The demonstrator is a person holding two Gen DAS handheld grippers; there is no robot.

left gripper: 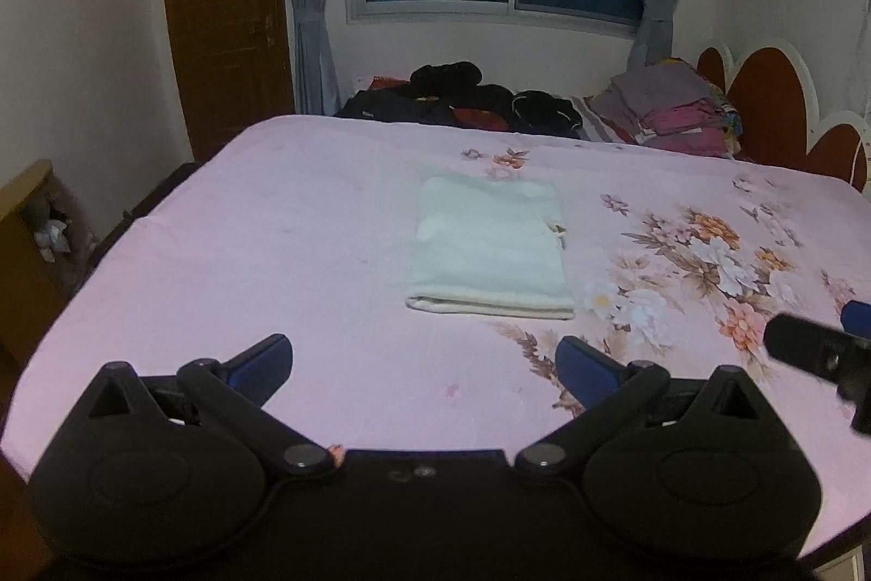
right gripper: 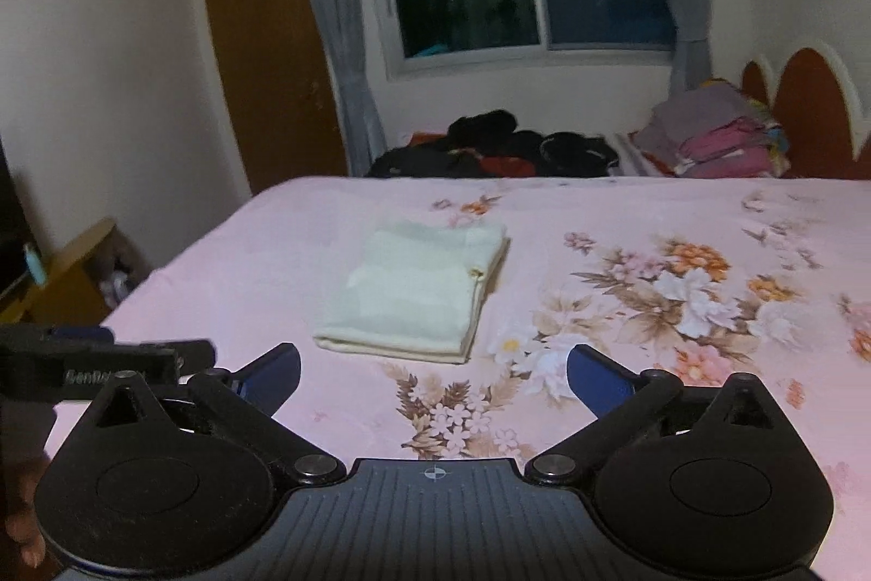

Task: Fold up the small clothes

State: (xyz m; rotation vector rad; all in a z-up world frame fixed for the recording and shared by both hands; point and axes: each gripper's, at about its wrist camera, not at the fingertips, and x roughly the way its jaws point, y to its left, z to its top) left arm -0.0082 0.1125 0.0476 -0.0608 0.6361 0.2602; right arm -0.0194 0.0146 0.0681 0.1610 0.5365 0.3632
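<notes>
A pale cream garment (left gripper: pixel 490 249) lies folded into a neat rectangle on the pink floral bedsheet (left gripper: pixel 272 254); in the right wrist view the same garment (right gripper: pixel 419 292) sits ahead and slightly left. My left gripper (left gripper: pixel 424 363) is open, held back from the garment's near edge with nothing between its blue pads. My right gripper (right gripper: pixel 434 377) is open wide, also short of the garment and holding nothing. Each gripper shows at the other view's edge: the right one (left gripper: pixel 816 352) and the left one (right gripper: pixel 109 363).
Dark clothes (left gripper: pixel 462 102) are heaped at the far side of the bed, with a stack of folded purple and pink textiles (left gripper: pixel 675 112) beside a scalloped headboard (left gripper: pixel 773 102). A wooden door, curtains and a dark window stand behind. A cardboard box (left gripper: pixel 32 243) sits on the floor left.
</notes>
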